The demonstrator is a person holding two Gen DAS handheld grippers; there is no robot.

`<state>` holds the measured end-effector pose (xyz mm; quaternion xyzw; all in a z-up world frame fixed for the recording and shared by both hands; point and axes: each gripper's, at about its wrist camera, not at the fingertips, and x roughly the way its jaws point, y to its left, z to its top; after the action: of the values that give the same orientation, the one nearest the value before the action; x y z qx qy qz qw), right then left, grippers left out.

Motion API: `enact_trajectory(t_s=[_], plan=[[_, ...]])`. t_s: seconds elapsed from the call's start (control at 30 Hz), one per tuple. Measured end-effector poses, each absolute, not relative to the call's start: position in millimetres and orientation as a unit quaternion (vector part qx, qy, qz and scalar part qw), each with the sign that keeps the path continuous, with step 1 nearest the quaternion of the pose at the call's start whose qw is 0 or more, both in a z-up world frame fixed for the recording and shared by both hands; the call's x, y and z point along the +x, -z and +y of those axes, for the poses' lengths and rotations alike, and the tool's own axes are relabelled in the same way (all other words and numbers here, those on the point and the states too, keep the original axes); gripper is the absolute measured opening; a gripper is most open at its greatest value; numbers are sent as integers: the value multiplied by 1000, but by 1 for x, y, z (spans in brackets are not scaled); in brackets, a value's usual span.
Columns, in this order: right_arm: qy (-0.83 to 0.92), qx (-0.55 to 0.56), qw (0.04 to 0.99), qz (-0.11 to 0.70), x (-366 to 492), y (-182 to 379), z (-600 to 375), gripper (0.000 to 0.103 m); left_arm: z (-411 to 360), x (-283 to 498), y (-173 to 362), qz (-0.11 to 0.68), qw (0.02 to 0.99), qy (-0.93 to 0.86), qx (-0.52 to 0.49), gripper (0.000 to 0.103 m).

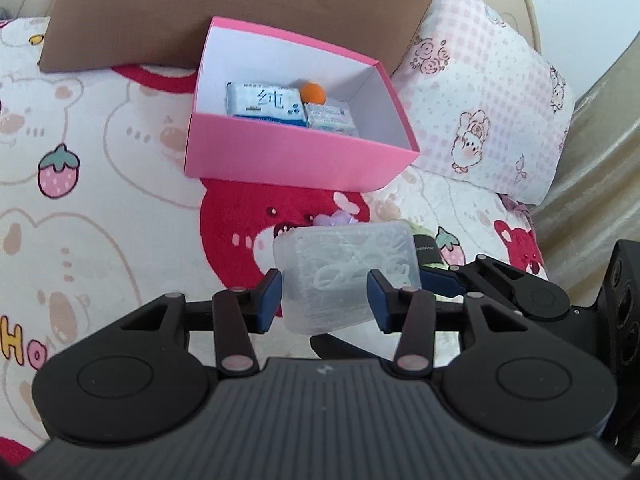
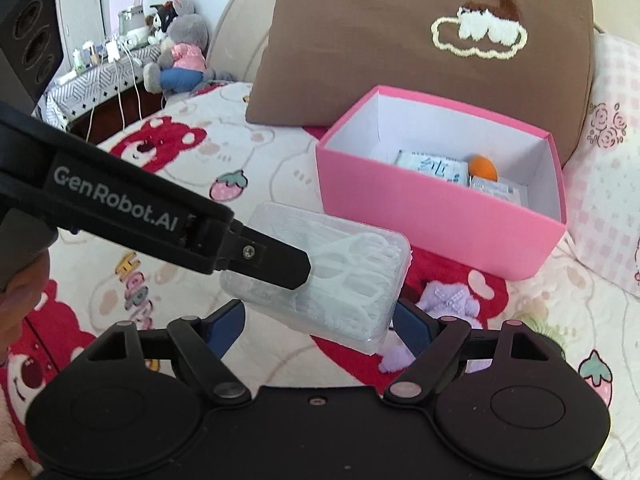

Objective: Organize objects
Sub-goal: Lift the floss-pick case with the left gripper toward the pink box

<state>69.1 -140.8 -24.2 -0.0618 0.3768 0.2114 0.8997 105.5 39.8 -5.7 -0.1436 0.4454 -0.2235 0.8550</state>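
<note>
Bed with cartoon bear-and-strawberry blanket (image 1: 100, 160); brown pillow (image 2: 400, 40) propped at the head, pink checked pillow (image 1: 488, 92) to its right; plush toys (image 2: 182, 48) and a cluttered side table further off in the right wrist view. Open pink box (image 1: 296, 152) sits on the blanket in front of the brown pillow; inside it a large tissue pack (image 1: 262, 104), a smaller pack (image 1: 330, 118) and an orange ball (image 1: 313, 93). Purple plush item (image 2: 452, 300) lies on the blanket just behind the grippers, between them and the box.

Clear plastic case of floss picks (image 1: 348, 272) is lifted off the blanket, near side of the pink box, tilted. Left hand-held gripper (image 1: 325, 300) pinches the case across its short sides, blue pads against it. Right hand-held gripper (image 2: 320, 322) spread wide, its pads flanking the case's lower corner; cannot tell whether they press it.
</note>
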Motion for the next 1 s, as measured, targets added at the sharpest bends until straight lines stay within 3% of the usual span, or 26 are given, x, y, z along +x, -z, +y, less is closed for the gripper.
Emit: enact_trajectory(t_s=[1.0], plan=[[-213, -72, 903, 367, 103, -45, -146, 85, 29, 140, -72, 432, 864, 237, -107, 45]])
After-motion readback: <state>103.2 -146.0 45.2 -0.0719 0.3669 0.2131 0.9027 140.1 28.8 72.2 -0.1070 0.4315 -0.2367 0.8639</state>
